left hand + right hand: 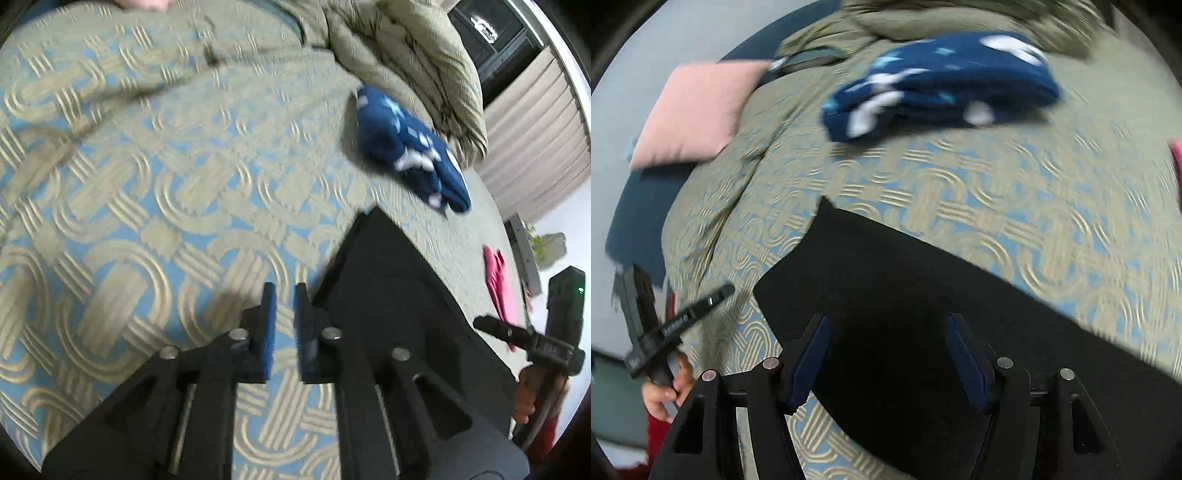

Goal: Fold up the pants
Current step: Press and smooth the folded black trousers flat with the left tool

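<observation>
Black pants [905, 295], flat on blue-and-tan patterned bedspread [147, 184]; folded navy printed garment [410, 151] lying beyond. Left gripper [285, 295] narrowly parted, empty, beside pants' edge. Right gripper [886, 328] spread wide above pants, gripping nothing.

Left gripper [285, 291] jaws narrow, empty; right gripper [886, 325] jaws wide, empty.

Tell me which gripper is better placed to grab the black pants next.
Right. The right gripper is open directly over the black pants; the left gripper is nearly shut over bare bedspread beside them.
</observation>
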{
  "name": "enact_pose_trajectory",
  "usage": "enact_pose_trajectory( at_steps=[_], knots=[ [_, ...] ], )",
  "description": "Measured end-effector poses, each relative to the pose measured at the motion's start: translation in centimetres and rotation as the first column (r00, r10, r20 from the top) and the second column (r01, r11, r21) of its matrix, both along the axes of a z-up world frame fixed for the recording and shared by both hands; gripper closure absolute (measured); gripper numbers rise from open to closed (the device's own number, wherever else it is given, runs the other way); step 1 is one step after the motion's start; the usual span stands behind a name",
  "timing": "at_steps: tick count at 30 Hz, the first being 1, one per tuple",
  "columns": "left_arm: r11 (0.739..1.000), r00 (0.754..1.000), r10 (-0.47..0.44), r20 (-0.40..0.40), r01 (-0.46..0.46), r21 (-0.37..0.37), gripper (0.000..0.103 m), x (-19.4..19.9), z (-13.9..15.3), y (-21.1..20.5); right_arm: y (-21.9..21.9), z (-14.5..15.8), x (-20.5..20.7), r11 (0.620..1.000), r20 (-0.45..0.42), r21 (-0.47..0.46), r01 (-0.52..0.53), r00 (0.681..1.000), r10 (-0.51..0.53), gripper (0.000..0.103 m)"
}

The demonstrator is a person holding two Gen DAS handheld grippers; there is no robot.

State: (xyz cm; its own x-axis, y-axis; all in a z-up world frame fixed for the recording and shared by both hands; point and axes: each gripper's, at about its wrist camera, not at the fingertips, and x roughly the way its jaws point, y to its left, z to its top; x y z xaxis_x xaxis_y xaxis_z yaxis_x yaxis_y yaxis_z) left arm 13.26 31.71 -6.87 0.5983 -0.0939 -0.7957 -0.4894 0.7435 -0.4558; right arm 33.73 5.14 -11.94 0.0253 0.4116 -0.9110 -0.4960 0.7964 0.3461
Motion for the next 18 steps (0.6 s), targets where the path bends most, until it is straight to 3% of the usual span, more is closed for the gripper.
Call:
enact_pose_trajectory(
  at_steps=[2,5,10,16,18],
  knots=[
    [0.999,0.999,-0.044,-0.022,0.043,-0.03,0.06,0.2,-0.6,-1.0,-1.7,0.2,-0.2,0.997,-0.017,-0.005,0.071,0.997,-0.071,0.036],
    [0.988,0.992,-0.125,-0.037,0.121,-0.093,0.046,0.7,-1.2,-3.0,-3.1,0.7,-1.0,0.993,-0.027,0.011,0.119,0.993,-0.119,0.036],
    [0.968,0.987,-0.156,-0.038,0.145,-0.204,0.044,1.8,-2.4,-4.5,-5.4,1.7,-3.3,0.984,-0.02,0.028,0.175,0.984,-0.175,0.036],
    [0.928,0.997,-0.075,-0.017,0.064,-0.367,0.044,3.2,-3.5,-2.9,-8.9,0.0,-5.7,0.953,-0.105,-0.008,0.303,0.947,-0.302,0.036],
    [0.924,0.998,-0.055,-0.02,0.043,-0.38,0.058,3.2,-3.7,-2.6,-9.8,-0.6,-6.4,0.945,-0.127,-0.021,0.327,0.936,-0.327,0.036]
  ],
)
